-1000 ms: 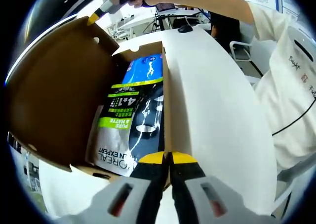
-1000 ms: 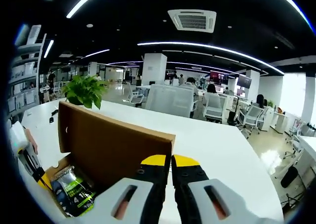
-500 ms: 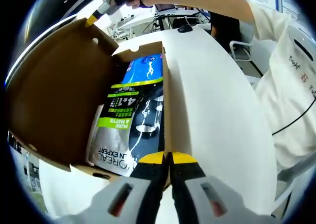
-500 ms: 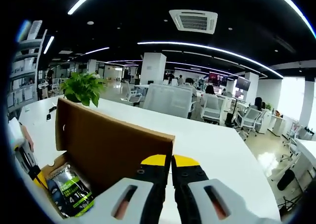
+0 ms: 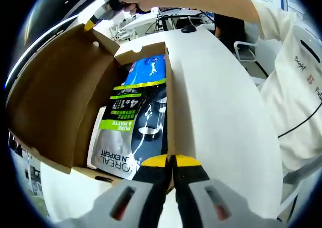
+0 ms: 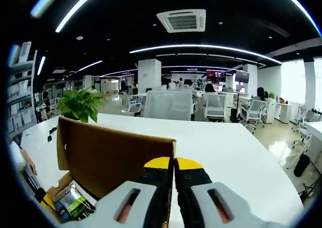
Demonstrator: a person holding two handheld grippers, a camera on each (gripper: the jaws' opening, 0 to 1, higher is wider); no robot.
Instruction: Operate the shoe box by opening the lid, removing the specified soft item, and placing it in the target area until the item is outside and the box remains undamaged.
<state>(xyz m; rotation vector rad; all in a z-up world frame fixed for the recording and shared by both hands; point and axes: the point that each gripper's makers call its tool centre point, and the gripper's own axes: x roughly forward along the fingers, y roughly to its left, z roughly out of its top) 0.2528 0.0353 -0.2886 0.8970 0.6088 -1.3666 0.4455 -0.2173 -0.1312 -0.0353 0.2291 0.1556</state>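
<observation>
Two grippers grip the box (image 5: pixel 166 94): the left gripper (image 5: pixel 171 160) pinches its side wall, the right gripper (image 6: pixel 174 163) has swung the lid (image 6: pixel 113 155) further back, so the pouch (image 5: pixel 132 130) inside lies exposed, ready for removal.

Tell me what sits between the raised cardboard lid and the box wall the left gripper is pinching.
In the left gripper view, the grey-and-green pouch, a blue pack beyond it.

white table (image 6: pixel 236 157) under everything | potted green plant (image 6: pixel 79 104) at its far edge | office chairs (image 6: pixel 216 107) beyond | ceiling air vent (image 6: pixel 182 20) | curved light strips (image 6: pixel 201 48) overhead
</observation>
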